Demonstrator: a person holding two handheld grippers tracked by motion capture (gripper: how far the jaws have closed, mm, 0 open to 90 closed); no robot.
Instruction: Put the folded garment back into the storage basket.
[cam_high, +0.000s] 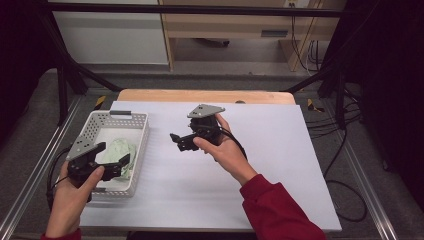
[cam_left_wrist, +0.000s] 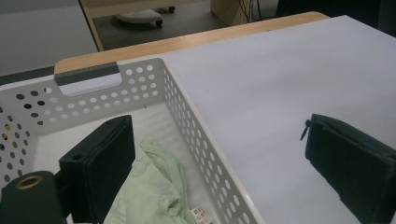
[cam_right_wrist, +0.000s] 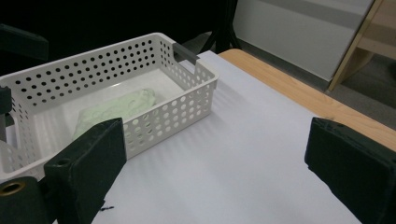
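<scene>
A white perforated basket (cam_high: 141, 131) stands on the left of the table, with a crumpled pale green cloth (cam_high: 123, 151) lying inside it. My left gripper (cam_high: 114, 153) hovers open over the basket's near right part, empty; in the left gripper view its jaws straddle the basket wall (cam_left_wrist: 187, 105), the cloth (cam_left_wrist: 149, 189) beside the left one. My right gripper (cam_high: 176, 141) is held open and empty above the middle of the table, pointing left. In the right gripper view the basket (cam_right_wrist: 198, 79) and the cloth (cam_right_wrist: 119, 108) lie ahead to the left.
A white sheet (cam_high: 270, 150) covers the table, with a wooden edge (cam_high: 205, 95) along the far side. Black frame poles (cam_high: 62, 85) stand at the back corners. Cables (cam_high: 345, 170) trail on the floor at the right.
</scene>
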